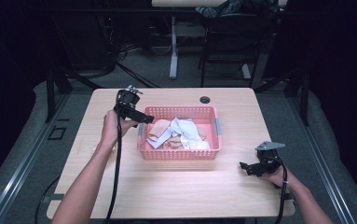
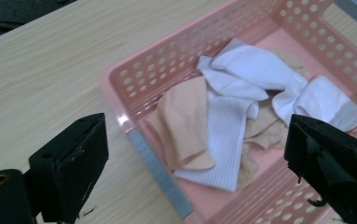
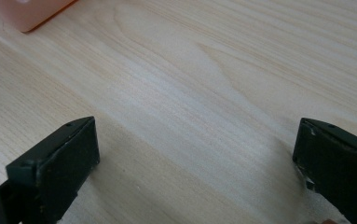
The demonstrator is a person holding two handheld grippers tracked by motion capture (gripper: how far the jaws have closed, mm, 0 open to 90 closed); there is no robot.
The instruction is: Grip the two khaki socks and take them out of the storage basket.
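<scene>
1. Inside the pink basket (image 1: 180, 151) mid-tabletop (image 1: 120, 186) lie the socks: a peach sock (image 2: 185, 123) at the near-left, a white ribbed sock (image 2: 223, 140) just beside it and partly under, more white socks (image 2: 260, 74) bunched behind, touching each other.
2. We've got the left gripper (image 1: 143, 117) over the basket's left rim, fingers spread wide w/ nothing between them; the left gripper view looks down on the pile.
3. Right gripper (image 1: 247, 168) rests low on the tabletop, well apart from the basket, fingers also spread, empty.
4. Handling, as we judge it: socks are light, soft, floppy, not fragile. They'll drape & sag once lifted, and won't slip much on the pads.
5. Tangle risk: pieces overlap, so a deep grab prob. takes two at once.
6. Best hold, we think: the peach sock's raised fold near the rim; it sits on top and clear of the whites. Pinch one layer-bunch, not the flat part.
7. Basket's light too; it may shift if a sock snags the mesh.
</scene>
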